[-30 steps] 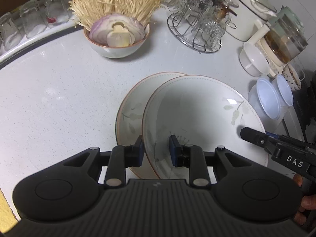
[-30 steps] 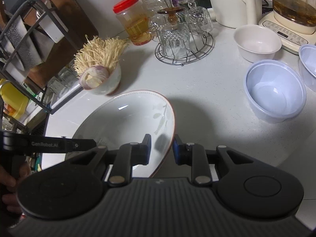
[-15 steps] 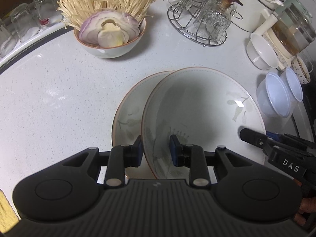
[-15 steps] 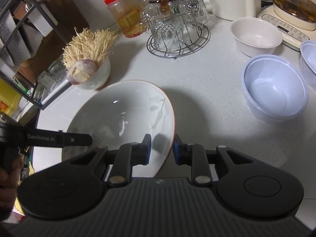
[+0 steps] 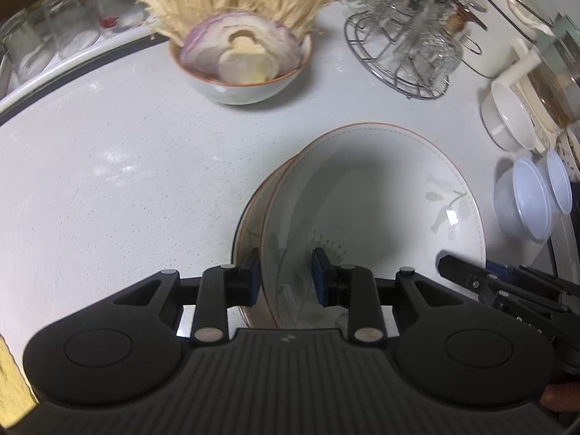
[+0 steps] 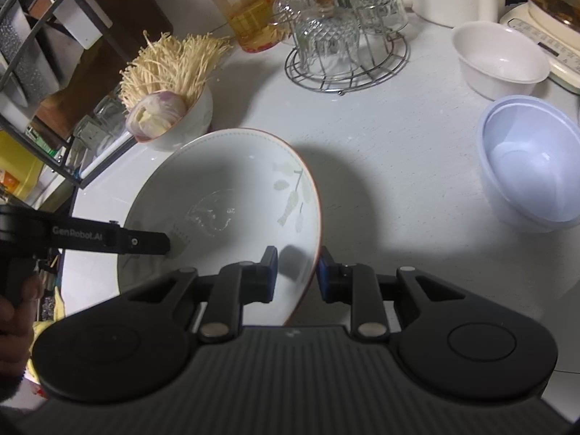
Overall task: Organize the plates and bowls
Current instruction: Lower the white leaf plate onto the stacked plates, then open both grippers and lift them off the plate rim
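Note:
A white floral plate (image 5: pixel 377 195) with a thin orange rim is held above a second, matching plate (image 5: pixel 253 210) that lies on the white counter; only a sliver of the lower one shows. My left gripper (image 5: pixel 286 277) is shut on the upper plate's near-left rim. My right gripper (image 6: pixel 295 273) is shut on the same plate (image 6: pixel 224 210) at its right rim. The right gripper's tip (image 5: pixel 467 277) shows in the left wrist view, and the left gripper's finger (image 6: pixel 119 241) in the right wrist view.
A bowl of onion and enoki mushrooms (image 5: pixel 241 61) stands behind. A wire rack of glasses (image 6: pixel 344 40), a white bowl (image 6: pixel 500 61), nested blue-white plastic bowls (image 6: pixel 533 166), a red-lidded jar (image 6: pixel 243 11) and appliances stand to the right. Glass jars (image 5: pixel 54 36) line the left edge.
Both grippers have carried the upper plate left over the lower plate, so it now covers nearly all of it. Both grips stay the same.

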